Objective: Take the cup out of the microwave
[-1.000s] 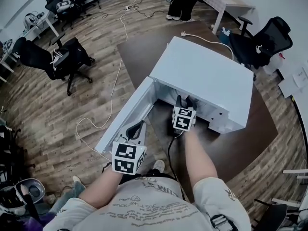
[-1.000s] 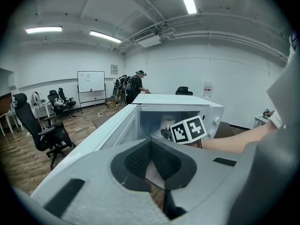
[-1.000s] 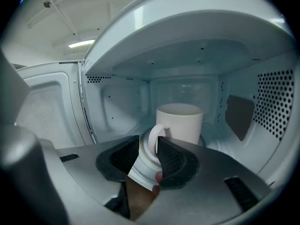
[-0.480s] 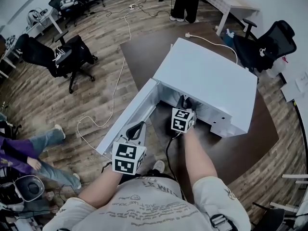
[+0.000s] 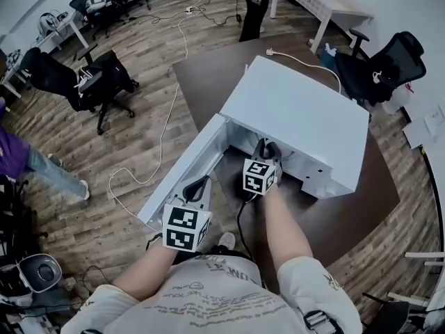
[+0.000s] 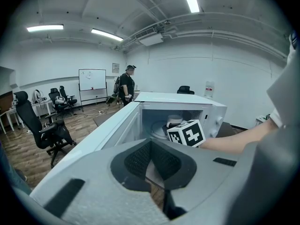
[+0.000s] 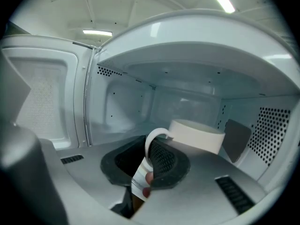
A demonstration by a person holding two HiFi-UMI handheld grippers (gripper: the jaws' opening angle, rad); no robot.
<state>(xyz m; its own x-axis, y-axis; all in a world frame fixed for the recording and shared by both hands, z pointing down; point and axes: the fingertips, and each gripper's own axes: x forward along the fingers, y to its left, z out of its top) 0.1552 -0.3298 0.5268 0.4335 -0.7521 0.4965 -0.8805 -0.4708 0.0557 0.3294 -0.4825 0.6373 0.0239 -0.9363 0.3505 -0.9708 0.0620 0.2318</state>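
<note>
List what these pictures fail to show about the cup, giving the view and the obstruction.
- Cup contents: the right gripper view sees it only side-on.
- Cup base: same view, the right gripper, its jaws just closing on the handle, covers it.
- Whole cup: head view, the microwave roof hides it.

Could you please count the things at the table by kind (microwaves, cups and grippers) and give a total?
microwave: 1
cup: 1
grippers: 2, the left gripper and the right gripper, whose jaws have just been closing with the cup's handle between them
Total: 4
</note>
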